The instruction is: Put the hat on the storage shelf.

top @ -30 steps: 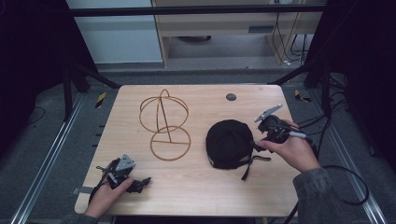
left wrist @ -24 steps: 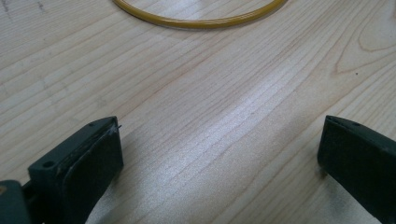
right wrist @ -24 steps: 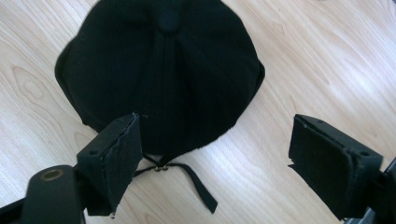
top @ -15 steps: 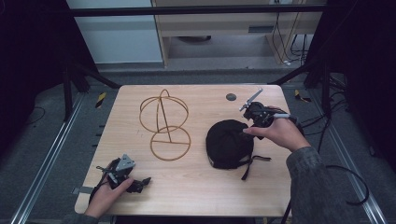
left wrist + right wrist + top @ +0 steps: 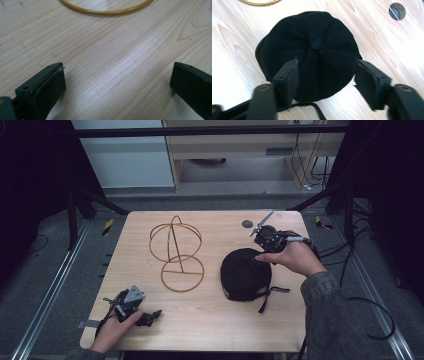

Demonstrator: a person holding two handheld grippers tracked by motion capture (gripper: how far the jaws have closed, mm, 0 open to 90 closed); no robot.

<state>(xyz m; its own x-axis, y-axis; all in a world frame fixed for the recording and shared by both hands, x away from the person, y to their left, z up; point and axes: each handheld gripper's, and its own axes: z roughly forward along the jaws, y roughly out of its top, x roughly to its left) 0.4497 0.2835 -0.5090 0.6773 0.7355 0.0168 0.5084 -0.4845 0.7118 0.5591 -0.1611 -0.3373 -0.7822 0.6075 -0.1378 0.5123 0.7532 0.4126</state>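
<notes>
Right gripper (image 5: 325, 75) hangs over the black cap (image 5: 312, 50) by the worktop's (image 5: 210, 320) right edge, jaws wide, nothing held; its view shows the crown button. Left gripper (image 5: 117, 82) at near-left corner, jaws wide, empty. High view shows the wire stand (image 5: 176, 252) whole.

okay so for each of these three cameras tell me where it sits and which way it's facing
High view: above the person's side, looking forward and down on the wooden table; both forearms show.
Left gripper view: on the left gripper, low over the table, jaws open.
Right gripper view: on the right gripper, looking down.
Shared: the black cap and gold wire stand.
</notes>
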